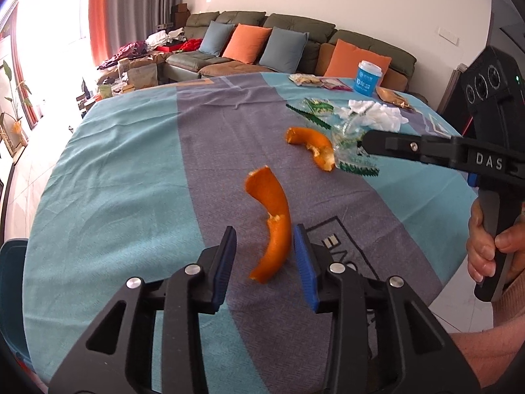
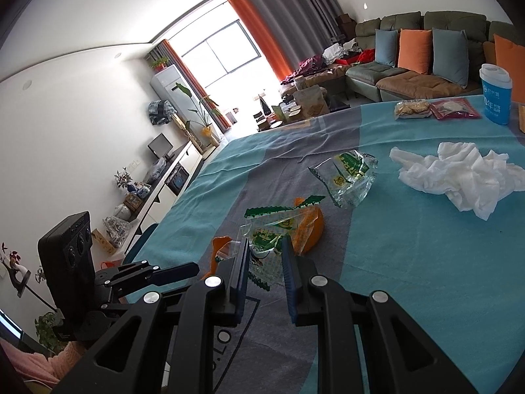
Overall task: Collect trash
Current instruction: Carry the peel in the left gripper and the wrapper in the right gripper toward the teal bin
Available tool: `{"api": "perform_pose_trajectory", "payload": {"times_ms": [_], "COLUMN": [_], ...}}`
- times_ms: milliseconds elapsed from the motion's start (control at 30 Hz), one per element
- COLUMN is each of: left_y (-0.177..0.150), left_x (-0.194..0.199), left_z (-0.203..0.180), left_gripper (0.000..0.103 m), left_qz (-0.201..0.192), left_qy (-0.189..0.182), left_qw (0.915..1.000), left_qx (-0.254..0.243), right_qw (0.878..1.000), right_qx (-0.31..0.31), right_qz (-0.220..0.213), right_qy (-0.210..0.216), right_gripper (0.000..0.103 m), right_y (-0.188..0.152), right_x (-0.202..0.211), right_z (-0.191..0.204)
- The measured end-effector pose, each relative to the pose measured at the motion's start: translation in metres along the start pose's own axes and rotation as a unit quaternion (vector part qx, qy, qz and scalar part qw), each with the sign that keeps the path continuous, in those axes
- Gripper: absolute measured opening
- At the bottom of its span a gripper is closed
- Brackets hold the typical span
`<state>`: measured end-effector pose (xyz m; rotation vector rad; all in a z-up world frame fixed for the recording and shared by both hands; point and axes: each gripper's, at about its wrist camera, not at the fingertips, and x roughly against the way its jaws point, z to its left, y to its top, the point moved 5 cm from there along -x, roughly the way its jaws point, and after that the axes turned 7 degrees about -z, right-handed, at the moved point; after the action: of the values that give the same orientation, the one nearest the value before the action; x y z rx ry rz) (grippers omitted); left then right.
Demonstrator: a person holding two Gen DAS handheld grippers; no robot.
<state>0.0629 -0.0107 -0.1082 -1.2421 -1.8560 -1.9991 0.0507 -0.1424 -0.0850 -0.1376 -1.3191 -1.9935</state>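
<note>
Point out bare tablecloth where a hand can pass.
Free: the wide teal cloth left of the near orange peel, and the stretch before the crumpled tissue. Crowded: second peel, clear wrappers, blue cup, snack packs.

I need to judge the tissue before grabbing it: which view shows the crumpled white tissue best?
The right wrist view: the crumpled white tissue lies large and unobstructed on the tablecloth. The left wrist view shows it far off, small, with the right claw in front.

Your room: white walls, green sofa [image 1: 295,32] upper centre, orange-and-grey curtains [image 2: 279,16], overexposed window [image 2: 216,55], possibly a low sideboard [image 2: 170,177] at left.
</note>
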Motion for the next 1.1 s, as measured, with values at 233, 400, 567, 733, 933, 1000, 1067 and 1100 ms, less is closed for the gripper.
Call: {"api": "perform_pose_trajectory", "payload": {"times_ms": [233, 400, 567, 733, 933, 1000, 1067, 1100], "left_y": [-0.003, 0.0, 0.005, 0.007, 0.006, 0.006, 0.005, 0.005], "left_x": [-0.001, 0.008, 0.021, 0.034, 0.05, 0.055, 0.059, 0.061], "left_z": [0.001, 0.004, 0.011, 0.02, 0.032, 0.038, 0.043, 0.045], "left_gripper": [0.014, 0.013, 0.013, 0.013, 0.013, 0.013, 0.013, 0.013], "left_qz": [0.002, -0.01, -0.025, -0.035, -0.047, -0.05, -0.052, -0.053], "left_qy": [-0.007, -0.001, 0.009, 0.02, 0.034, 0.041, 0.045, 0.048], "left_qw": [0.9999, 0.9998, 0.9994, 0.9987, 0.9975, 0.997, 0.9965, 0.9962], "left_qx": [0.014, 0.018, 0.024, 0.031, 0.04, 0.043, 0.047, 0.048], "right_qw": [1.0, 1.0, 1.0, 0.999, 0.998, 0.998, 0.997, 0.997], "right_qx": [0.005, 0.009, 0.016, 0.025, 0.034, 0.038, 0.041, 0.043], "right_qz": [0.003, 0.004, 0.007, 0.011, 0.019, 0.022, 0.026, 0.027], "right_qy": [0.006, 0.014, 0.024, 0.034, 0.048, 0.053, 0.059, 0.061], "right_gripper": [0.018, 0.018, 0.018, 0.018, 0.018, 0.018, 0.018, 0.018], "right_y": [-0.002, -0.002, -0.002, -0.001, -0.002, -0.003, -0.004, -0.005], "right_x": [-0.002, -0.004, -0.007, -0.012, -0.022, -0.026, -0.029, -0.031], "right_z": [0.006, 0.013, 0.022, 0.032, 0.047, 0.053, 0.058, 0.061]}}
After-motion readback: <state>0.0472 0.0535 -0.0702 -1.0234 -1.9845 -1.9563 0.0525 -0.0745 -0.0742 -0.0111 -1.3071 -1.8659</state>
